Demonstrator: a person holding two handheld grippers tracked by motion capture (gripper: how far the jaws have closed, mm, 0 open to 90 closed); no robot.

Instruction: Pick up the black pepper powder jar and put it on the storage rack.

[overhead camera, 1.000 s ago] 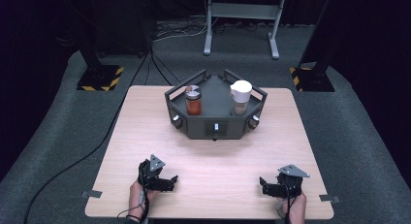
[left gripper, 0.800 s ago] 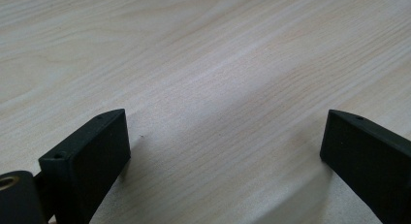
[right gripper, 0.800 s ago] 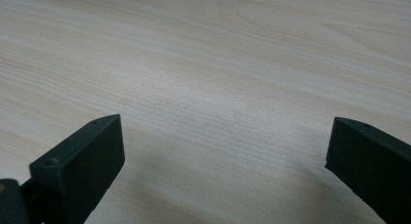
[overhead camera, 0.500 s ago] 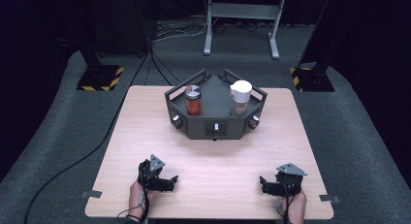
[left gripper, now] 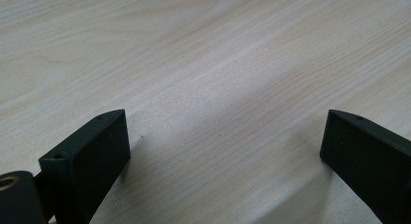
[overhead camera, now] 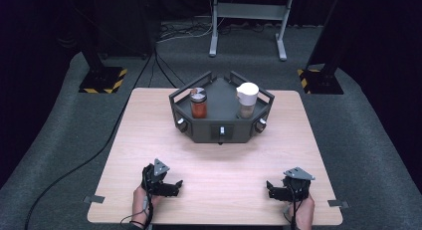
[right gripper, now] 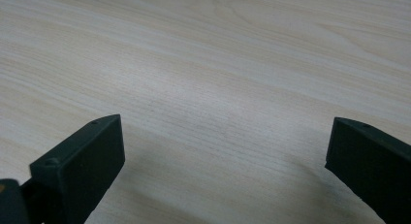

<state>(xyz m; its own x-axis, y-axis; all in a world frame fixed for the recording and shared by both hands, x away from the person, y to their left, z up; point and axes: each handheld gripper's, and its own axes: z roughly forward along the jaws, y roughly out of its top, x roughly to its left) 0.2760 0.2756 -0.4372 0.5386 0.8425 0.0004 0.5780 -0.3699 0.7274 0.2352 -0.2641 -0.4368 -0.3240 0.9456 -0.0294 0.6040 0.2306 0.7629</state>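
Note:
A dark grey angular rack (overhead camera: 221, 133) stands at the far middle of the wooden table (overhead camera: 219, 160). A jar with reddish contents and a metal lid (overhead camera: 198, 103) sits in its left side. A jar with a white lid (overhead camera: 246, 99) sits in its right side. My left gripper (overhead camera: 175, 185) rests near the table's front left, held by a hand, pointing right. Its jaws stand wide apart over bare wood (left gripper: 213, 112). My right gripper (overhead camera: 271, 187) rests near the front right, pointing left. It is open too, with bare wood (right gripper: 218, 112) between its jaws.
A metal stand (overhead camera: 247, 21) is on the floor beyond the table. Two black posts on striped bases (overhead camera: 102, 79) (overhead camera: 321, 78) flank the far corners. Cables (overhead camera: 74, 170) trail across the grey carpet at left. Metal brackets (overhead camera: 93, 199) hold the table's front corners.

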